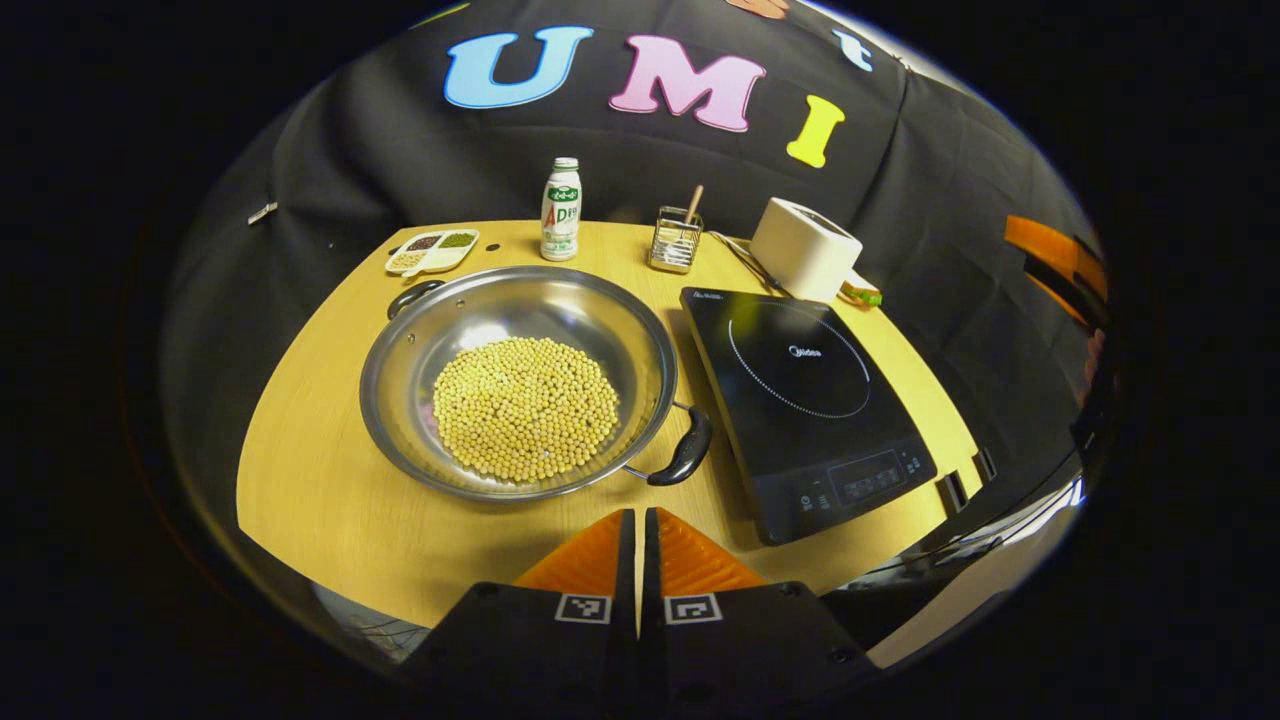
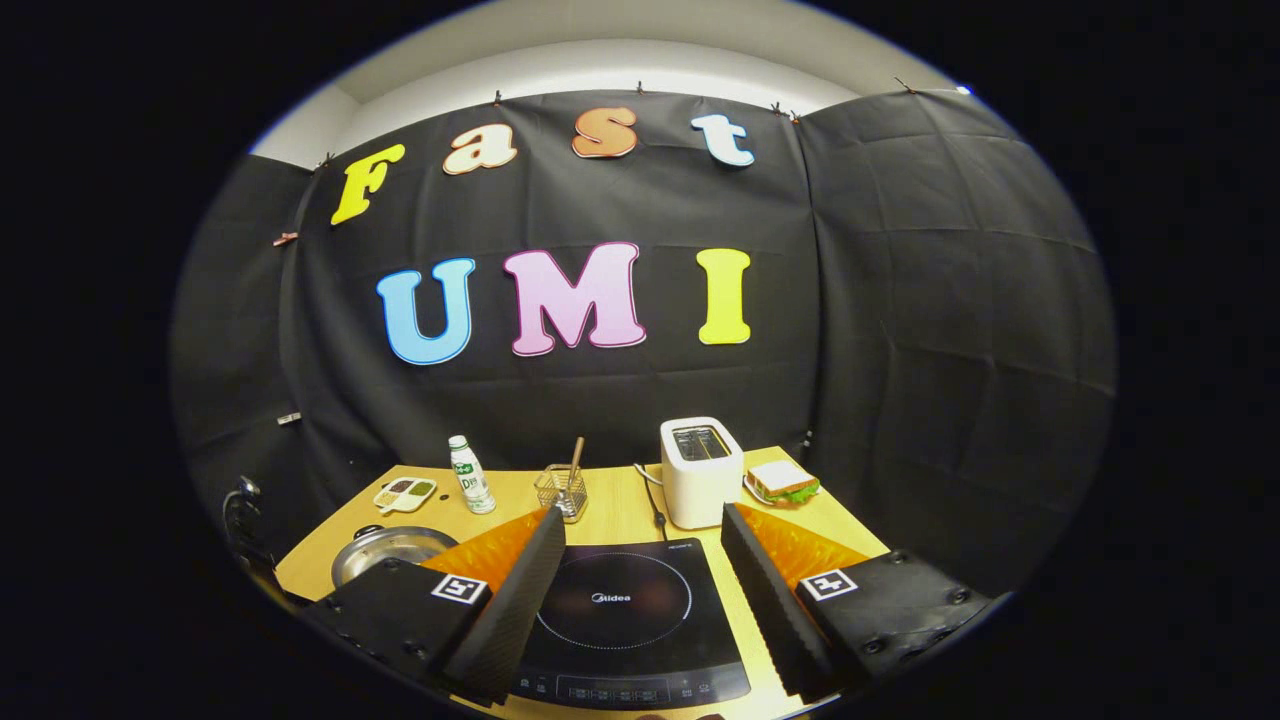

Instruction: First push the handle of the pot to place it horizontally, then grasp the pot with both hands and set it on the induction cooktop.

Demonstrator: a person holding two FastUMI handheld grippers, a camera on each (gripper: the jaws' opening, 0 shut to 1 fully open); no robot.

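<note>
A wide steel pot [image 1: 400, 350] holding yellow beans [image 1: 525, 407] sits on the wooden table, left of the black induction cooktop [image 1: 805, 400]. Its two black handles lie on a diagonal: one at the near right [image 1: 688, 447], one at the far left [image 1: 410, 296]. My left gripper [image 1: 638, 515] is shut, empty, hovering just before the pot's near rim. In the right gripper view, my right gripper [image 2: 640, 545] stands open above the cooktop [image 2: 625, 620], and a sliver of the pot [image 2: 385, 550] shows at the left.
At the table's back stand a small divided dish [image 1: 432, 251], a white bottle [image 1: 561, 208], a wire holder with a stick [image 1: 676, 243], a white toaster [image 1: 803, 247] and a sandwich [image 2: 783, 482]. A cable [image 1: 742, 258] runs beside the toaster.
</note>
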